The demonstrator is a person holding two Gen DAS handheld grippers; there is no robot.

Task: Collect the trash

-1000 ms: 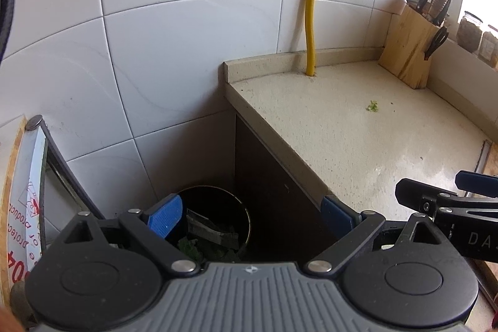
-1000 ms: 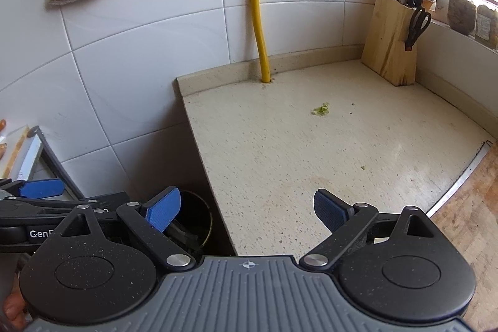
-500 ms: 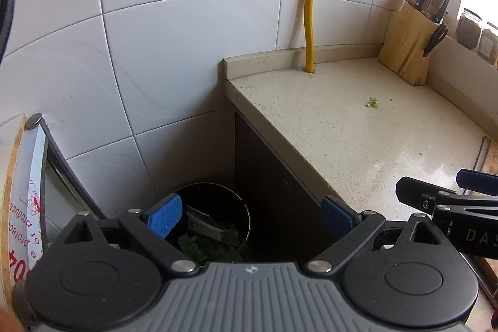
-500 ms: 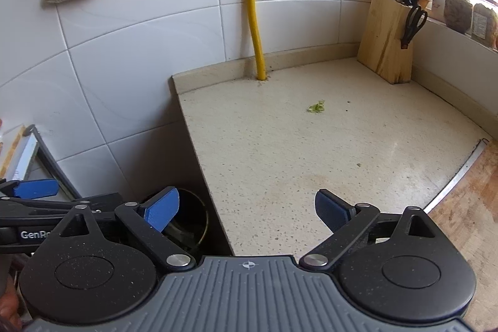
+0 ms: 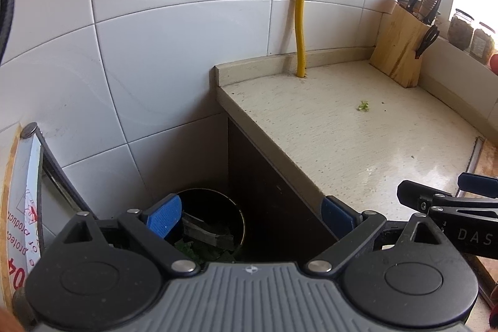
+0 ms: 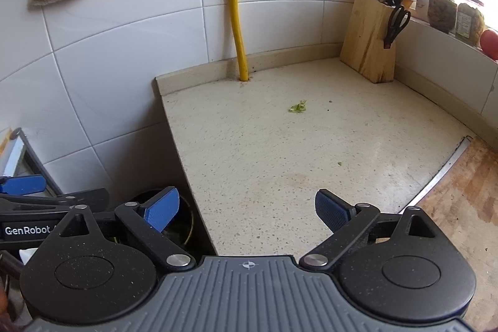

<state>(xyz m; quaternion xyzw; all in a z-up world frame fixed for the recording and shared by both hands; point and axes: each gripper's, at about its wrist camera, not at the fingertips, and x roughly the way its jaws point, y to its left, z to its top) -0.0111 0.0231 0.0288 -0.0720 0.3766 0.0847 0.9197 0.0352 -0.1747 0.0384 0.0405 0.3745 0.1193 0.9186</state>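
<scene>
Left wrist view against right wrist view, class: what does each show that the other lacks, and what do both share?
Only the left wrist view shows inside the round black trash bin, which holds green scraps and dark debris. Only the right wrist view shows the round red fruit on the sill. Both show the small green leaf scrap on the speckled beige countertop and the wooden knife block.

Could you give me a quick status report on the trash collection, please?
Both grippers, left and right, open and empty. One green scrap left on the counter; bin below holds greens. Nothing in the way.
</scene>
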